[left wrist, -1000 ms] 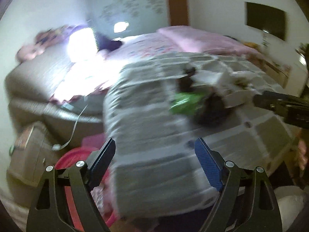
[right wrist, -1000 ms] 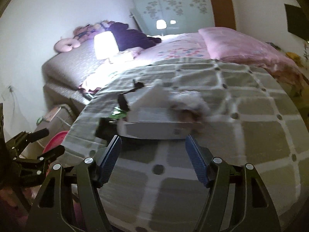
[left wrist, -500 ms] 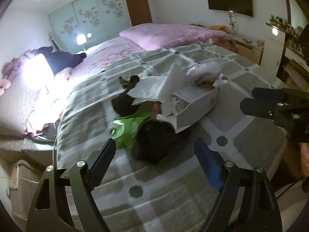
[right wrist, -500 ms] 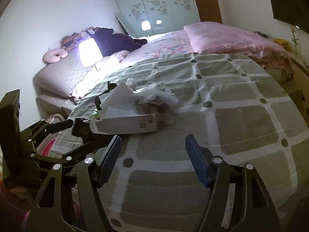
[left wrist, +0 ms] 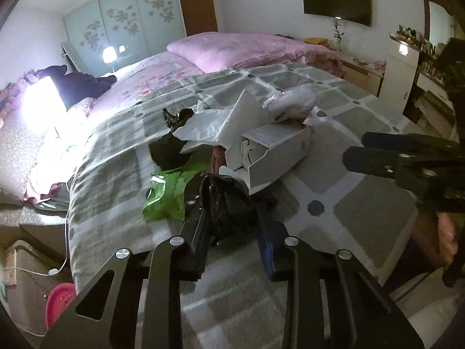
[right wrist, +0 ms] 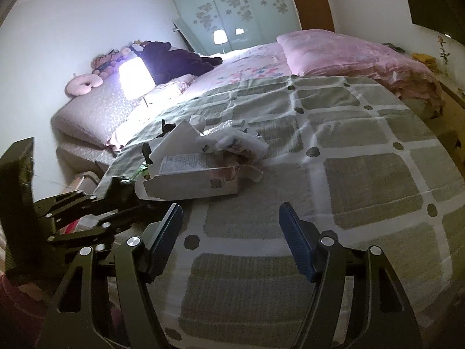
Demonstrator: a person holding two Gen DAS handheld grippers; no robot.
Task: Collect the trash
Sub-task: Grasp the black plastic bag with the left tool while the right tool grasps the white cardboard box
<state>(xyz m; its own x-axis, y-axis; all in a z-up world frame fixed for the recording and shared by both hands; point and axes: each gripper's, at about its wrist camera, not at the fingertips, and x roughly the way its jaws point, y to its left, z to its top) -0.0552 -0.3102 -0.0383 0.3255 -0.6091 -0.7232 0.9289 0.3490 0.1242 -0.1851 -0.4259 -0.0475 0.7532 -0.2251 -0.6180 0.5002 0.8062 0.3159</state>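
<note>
A heap of trash lies on the green checked bedspread (left wrist: 334, 192): a white cardboard box (left wrist: 276, 151), crumpled white paper (left wrist: 221, 122), a green wrapper (left wrist: 167, 195), a white plastic bag (left wrist: 293, 101) and black plastic bags. My left gripper (left wrist: 232, 226) is shut on the nearest black plastic bag (left wrist: 229, 203). My right gripper (right wrist: 231, 232) is open and empty over the bedspread, just in front of the white box (right wrist: 191, 174). It also shows from the side in the left wrist view (left wrist: 386, 157).
A lit lamp (right wrist: 135, 77) and dark clothing (right wrist: 177, 58) are at the bed's head. A pink pillow (left wrist: 232, 49) lies behind the trash. A pink bin (left wrist: 59, 302) stands on the floor left of the bed. A dresser (left wrist: 407, 67) stands at the right.
My left gripper swung from the bed's side onto the heap and closed on the black bag. My right gripper drew back a little and stayed open.
</note>
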